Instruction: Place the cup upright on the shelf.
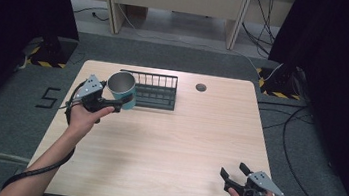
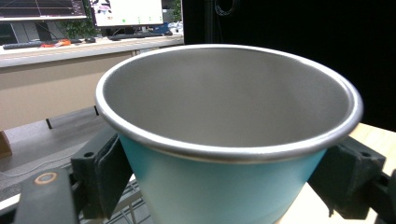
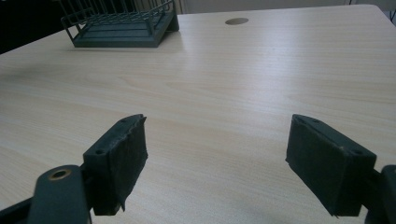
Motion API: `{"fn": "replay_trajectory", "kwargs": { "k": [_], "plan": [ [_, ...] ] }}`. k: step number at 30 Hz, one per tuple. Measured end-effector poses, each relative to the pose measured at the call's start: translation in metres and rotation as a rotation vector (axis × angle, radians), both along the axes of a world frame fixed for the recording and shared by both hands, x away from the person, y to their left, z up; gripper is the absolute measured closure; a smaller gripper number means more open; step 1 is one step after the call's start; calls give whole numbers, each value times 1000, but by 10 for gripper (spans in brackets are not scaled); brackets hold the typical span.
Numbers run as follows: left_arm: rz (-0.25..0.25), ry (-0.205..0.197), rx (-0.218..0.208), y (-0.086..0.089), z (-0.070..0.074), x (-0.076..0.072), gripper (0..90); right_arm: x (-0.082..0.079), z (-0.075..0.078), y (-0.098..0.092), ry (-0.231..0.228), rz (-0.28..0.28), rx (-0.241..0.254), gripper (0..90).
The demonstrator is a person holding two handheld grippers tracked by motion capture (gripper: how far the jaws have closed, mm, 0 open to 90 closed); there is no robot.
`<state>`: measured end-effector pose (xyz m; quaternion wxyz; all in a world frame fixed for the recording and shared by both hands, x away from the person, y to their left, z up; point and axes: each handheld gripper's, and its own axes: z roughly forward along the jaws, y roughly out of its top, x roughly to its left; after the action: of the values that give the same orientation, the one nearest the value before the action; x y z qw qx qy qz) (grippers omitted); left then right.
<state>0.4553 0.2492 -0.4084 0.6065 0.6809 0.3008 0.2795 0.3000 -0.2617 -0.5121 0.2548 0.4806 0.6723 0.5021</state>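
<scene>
- The tabletop (image 1: 167, 142) is a pale wooden slab, and the dark wire rack (image 1: 155, 90) near its far edge is my landmark for everything else.
- Step in hand, as I judge it: I am carrying the cup (image 1: 122, 90), a teal one with a bare metal inside, lifted off the wood at the rack's left end and tipped slightly, mouth up.
- Next move, I think: swing it over the rack, lower it between the wires, and only then let go; coming in too low could catch the rack's rail.
- My left claw (image 1: 122, 102) is closed onto the cup's wall, one pad pressing each side below the rim.
- My right claw (image 1: 235, 171) hovers well clear of the rack at the near right corner, jaws spread wide, holding nothing.
</scene>
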Motion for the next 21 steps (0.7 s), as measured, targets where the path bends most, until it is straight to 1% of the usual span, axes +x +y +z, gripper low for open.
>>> {"fn": "replay_trajectory", "kwargs": {
  "k": [21],
  "plan": [
    [-9,-8,0,-9,8,12,153,0,0,0,0,3,3,211]
  ]
}}
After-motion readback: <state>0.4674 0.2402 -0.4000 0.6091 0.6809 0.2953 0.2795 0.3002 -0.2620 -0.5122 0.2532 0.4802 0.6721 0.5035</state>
